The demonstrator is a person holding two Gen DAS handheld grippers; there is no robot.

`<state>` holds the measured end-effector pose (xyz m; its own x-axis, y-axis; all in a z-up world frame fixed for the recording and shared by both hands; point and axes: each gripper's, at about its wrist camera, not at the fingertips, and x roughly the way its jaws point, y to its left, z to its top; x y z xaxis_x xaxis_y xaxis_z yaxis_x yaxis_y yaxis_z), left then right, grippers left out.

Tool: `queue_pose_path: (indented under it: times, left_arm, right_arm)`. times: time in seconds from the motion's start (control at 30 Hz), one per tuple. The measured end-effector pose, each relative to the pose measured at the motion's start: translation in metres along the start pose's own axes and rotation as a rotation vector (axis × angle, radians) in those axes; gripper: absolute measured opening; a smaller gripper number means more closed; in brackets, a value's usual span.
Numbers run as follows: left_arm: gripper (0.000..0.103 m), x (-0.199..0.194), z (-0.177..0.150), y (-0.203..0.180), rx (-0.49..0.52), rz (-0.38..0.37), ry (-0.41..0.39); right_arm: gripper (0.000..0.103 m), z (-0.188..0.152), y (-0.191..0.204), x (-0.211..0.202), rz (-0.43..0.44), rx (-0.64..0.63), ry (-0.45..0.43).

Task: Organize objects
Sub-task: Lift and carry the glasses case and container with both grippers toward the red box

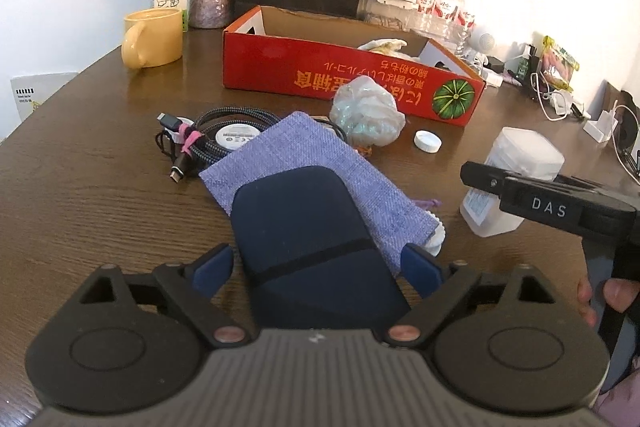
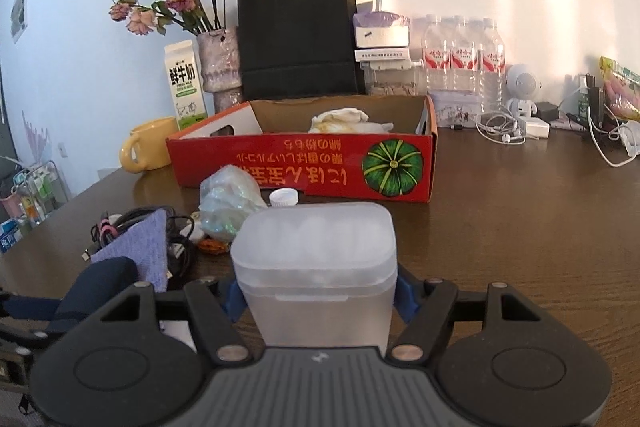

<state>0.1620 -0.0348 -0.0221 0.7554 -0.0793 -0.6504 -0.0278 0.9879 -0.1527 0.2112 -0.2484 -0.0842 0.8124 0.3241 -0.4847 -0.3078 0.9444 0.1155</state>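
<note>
1. My left claw stands wide around the navy case, pads apart from it, atop the purple pouch.
2. My right claw clamps the frosted box above the surface.
</note>
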Motion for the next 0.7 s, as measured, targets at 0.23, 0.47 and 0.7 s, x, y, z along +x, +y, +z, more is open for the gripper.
queue_pose_path:
  times: [0.23,0.47,0.7]
  left_arm:
    - [0.090,-0.001,0.000,0.007,-0.064,0.004,-0.001]
    - [0.073,-0.002,-0.001,0.009,-0.076,-0.029,0.008]
    - [0.067,-0.009,-0.001,0.012,-0.051,-0.019,-0.025]
  right_arm:
    - [0.068,-0.004,-0.002,-0.002,-0.011,0.007,0.028]
    - [0.067,-0.010,0.000,-0.008,-0.020,-0.023,0.073]
    - [0.064,-0.012,0.001,-0.019,-0.004,-0.048,0.050]
